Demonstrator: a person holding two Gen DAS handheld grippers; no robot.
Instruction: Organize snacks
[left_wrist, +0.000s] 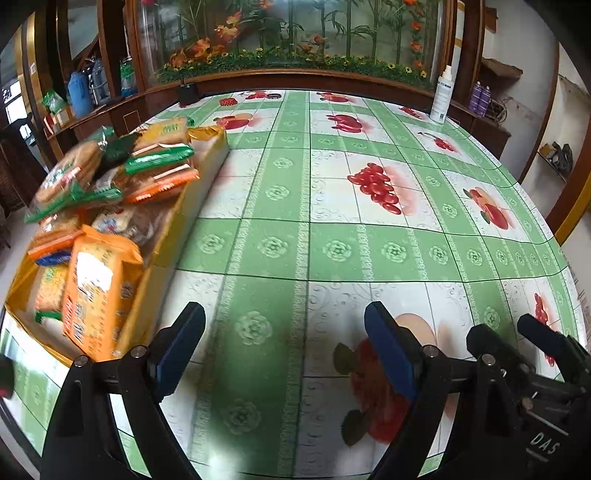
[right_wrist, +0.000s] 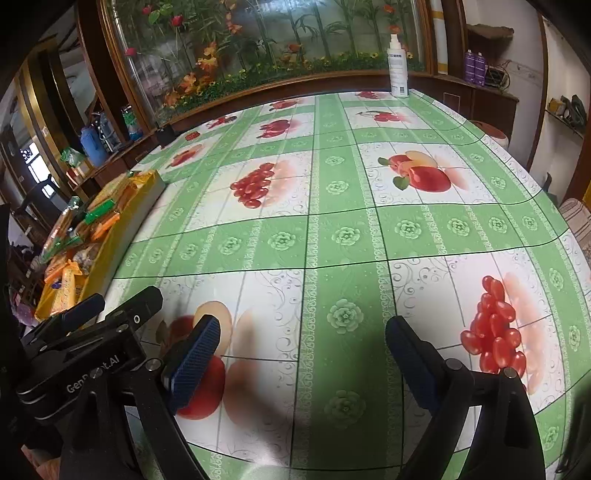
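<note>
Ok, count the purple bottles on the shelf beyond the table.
2. The purple bottles stand side by side on the dark wooden shelf at far right: one, the other touching its right. More may be hidden.

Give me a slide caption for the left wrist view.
Open left tongs hover over the fruit-print tablecloth, beside a yellow box packed with snack packets.

Bright, even daylight; soft shadows under each tool on the glossy bench (left_wrist: 332, 251); snack packets (left_wrist: 99, 288) smeared by blur; strong fisheye bending, dark corners.
</note>
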